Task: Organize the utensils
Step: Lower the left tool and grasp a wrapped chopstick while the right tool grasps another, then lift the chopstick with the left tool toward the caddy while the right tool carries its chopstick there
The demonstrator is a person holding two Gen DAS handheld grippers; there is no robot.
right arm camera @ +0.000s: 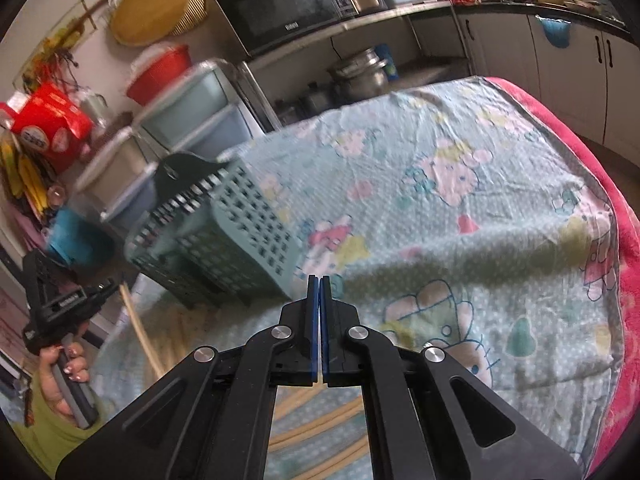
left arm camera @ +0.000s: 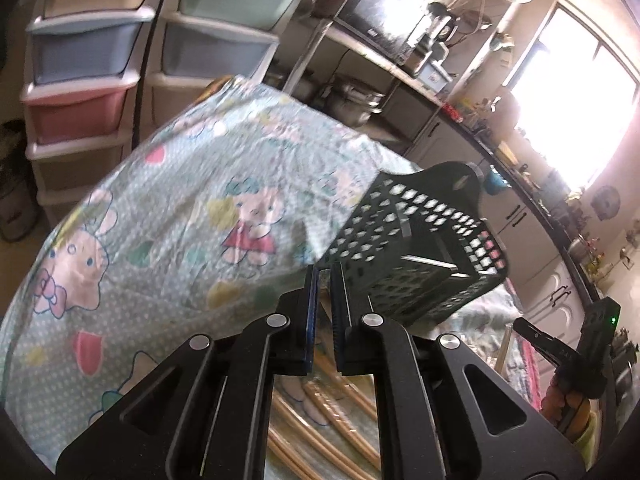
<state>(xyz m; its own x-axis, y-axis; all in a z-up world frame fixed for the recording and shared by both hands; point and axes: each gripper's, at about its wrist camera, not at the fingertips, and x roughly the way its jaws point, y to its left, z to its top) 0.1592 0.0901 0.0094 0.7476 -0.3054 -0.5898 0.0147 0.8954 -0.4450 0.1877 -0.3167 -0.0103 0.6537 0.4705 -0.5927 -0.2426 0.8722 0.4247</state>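
Note:
A green perforated utensil basket (left arm camera: 416, 248) stands on the cartoon-print cloth; it also shows in the right wrist view (right arm camera: 224, 240). Several wooden utensils (left arm camera: 332, 420) lie on the cloth under my grippers, and show in the right wrist view (right arm camera: 320, 432) too. My left gripper (left arm camera: 325, 280) is almost shut with a thin gap, empty, just short of the basket's near corner. My right gripper (right arm camera: 319, 284) is shut and empty, to the right of the basket. The right wrist view shows the left gripper's body (right arm camera: 60, 308) held in a hand, with one wooden stick (right arm camera: 140, 332) beside it.
The cloth-covered table (right arm camera: 460, 200) has a pink edge (right arm camera: 624, 280) on the right. Plastic drawer towers (left arm camera: 84, 80) stand behind it. A shelf with a microwave (right arm camera: 288, 8) and metal pots (right arm camera: 360, 72) lies beyond. Kitchen cabinets (right arm camera: 560, 60) run along the far side.

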